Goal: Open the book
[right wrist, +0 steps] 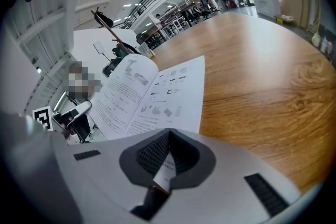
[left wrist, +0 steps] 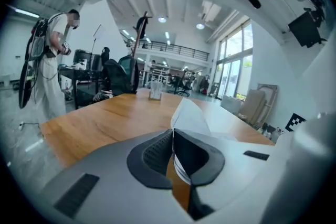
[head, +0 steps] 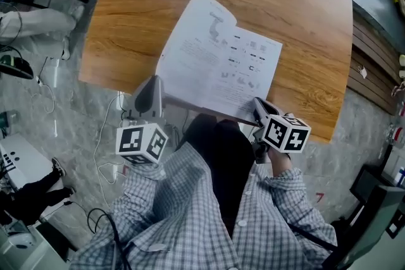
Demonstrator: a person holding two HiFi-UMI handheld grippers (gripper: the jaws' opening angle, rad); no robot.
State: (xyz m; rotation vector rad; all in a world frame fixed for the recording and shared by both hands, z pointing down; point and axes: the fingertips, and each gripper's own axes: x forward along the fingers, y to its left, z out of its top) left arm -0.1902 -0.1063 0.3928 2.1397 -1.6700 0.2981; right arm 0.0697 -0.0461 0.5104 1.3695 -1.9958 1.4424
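Where it lies open, the book (head: 218,66) shows white printed pages.

From overhead we look steeply down on the left tongs (head: 157,84) and right tongs (head: 257,104); each tongs' close camera faces low across the tabletop (head: 304,41), both sharing the book (head: 221,60).

The table (head: 304,22) is smooth wood with a soft sheen and bold grain. The book (head: 215,66) is thin, matt white paper. The left gripper (left wrist: 173,139) and right gripper (right wrist: 168,139) have matt grey plastic shells and dark ribbed pads (right wrist: 153,153). At nine o'clock from the table the floor (head: 76,104) looks like polished stone. At six o'clock is a checked cloth shirt (head: 171,199).
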